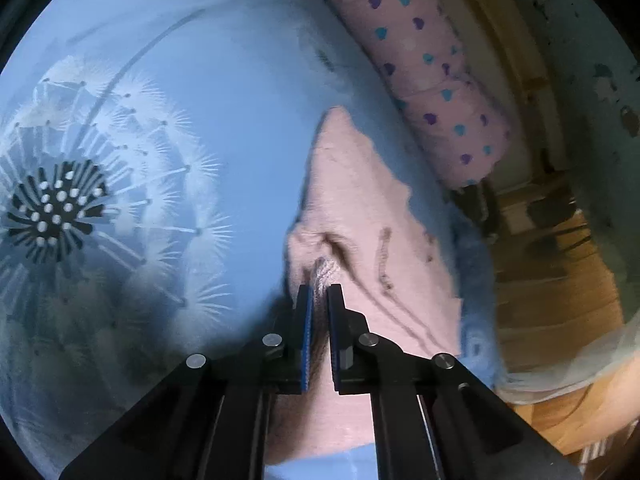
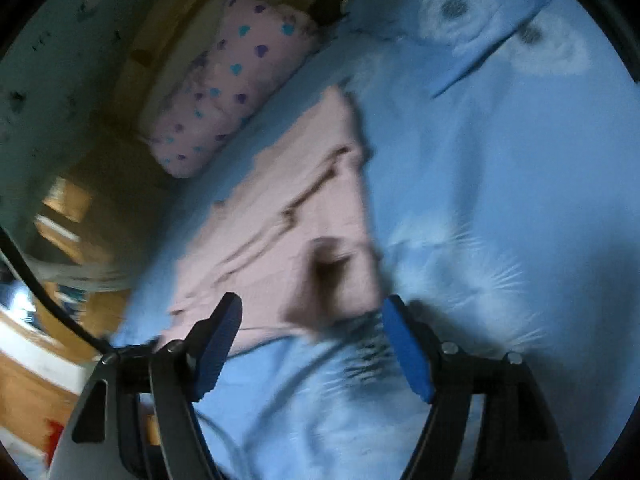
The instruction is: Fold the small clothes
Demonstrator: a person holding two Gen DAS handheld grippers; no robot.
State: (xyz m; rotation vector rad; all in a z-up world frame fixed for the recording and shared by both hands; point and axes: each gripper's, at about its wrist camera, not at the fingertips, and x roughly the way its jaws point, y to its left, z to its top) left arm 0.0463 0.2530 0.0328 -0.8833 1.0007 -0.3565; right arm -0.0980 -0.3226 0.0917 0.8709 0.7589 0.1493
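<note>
Currently the left tongs are clamped on a bunched fold of the pink knit garment; a ribbed bit of the fabric sticks up between the two blue pads. From the pinch, the garment runs away across the bed, narrowing to a point near the pillow.

Right tongs are spread wide, nothing between the fingers. They sit over the near edge of the same pink garment, with that edge falling between the left and right pad. Right wrist view is motion-blurred, so contact with the cloth can't be judged.

Garment lies on a light blue bedsheet with a dandelion print. Dark wrinkle lines cross the pink fabric; one deep crease sits close to the right tongs.

A pink pillow with purple and teal hearts lies along the bed's far edge, just beside the garment's tip but apart from it. Wood floor shows past the bed.

No readable writing, labels or brands anywhere in either view.
</note>
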